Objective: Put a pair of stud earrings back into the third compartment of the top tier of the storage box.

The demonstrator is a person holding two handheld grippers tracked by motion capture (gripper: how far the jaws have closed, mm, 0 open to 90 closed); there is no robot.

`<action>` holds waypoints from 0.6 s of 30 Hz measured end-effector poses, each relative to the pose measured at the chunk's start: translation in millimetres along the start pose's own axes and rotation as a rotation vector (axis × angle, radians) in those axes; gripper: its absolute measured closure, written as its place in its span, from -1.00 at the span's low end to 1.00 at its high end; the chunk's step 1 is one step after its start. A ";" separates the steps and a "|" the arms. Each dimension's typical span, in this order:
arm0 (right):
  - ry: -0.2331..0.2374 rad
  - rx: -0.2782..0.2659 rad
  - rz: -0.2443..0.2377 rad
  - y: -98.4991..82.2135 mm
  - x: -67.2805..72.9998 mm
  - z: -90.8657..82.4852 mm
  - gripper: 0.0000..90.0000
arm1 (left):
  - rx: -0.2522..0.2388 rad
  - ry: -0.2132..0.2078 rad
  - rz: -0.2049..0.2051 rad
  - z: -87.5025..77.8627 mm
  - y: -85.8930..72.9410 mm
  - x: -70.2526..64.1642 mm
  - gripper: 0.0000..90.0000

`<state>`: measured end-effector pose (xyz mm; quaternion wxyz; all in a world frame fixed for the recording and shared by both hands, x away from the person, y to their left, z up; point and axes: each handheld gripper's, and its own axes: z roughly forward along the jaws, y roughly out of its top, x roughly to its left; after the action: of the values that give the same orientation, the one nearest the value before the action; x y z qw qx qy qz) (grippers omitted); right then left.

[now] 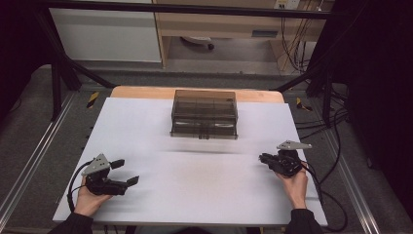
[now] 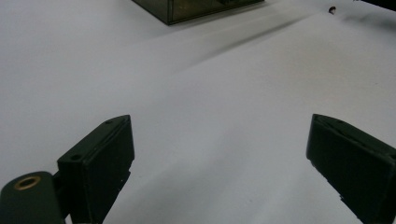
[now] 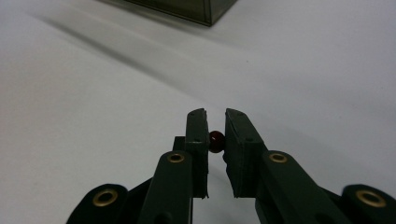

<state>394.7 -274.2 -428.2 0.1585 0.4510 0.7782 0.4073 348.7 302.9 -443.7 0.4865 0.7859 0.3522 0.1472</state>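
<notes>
Right claw [image 3: 215, 135], low centre of its own view and lower right of the high view, is clenched on a small dark red bead [image 3: 215, 140], pinched between its pads above the white table [image 3: 93, 116]. Left claw [image 2: 219, 158], lower left, is released, nothing between. Smoked drawer box [image 1: 204, 114] sits upper centre.

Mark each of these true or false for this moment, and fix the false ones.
1. The right hand-held gripper pinches a small dark red bead. True.
2. The left hand-held gripper is clamped on the bead. False: its jaws stand wide apart with nothing between them.
3. A smoky translucent box sits on the far middle of the white table. True.
4. The box lies between the two grippers, touching both. False: it stands apart, beyond them.
5. Each gripper is held by a hand. True.
</notes>
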 end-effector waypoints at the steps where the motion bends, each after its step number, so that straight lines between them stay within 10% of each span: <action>1: 0.011 -0.008 -0.004 3.1 4.0 -2.7 0.78 | 0.000 0.001 0.000 0.0 -0.1 0.1 -0.83; 18: 0.076 -0.086 -0.065 38.9 33.9 -16.5 0.78 | 0.010 0.012 0.000 0.6 -0.8 0.6 -0.83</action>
<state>388.4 -244.0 -383.7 0.1610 0.4025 0.7796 0.4520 349.1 303.1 -444.7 0.4805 0.7873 0.3560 0.1501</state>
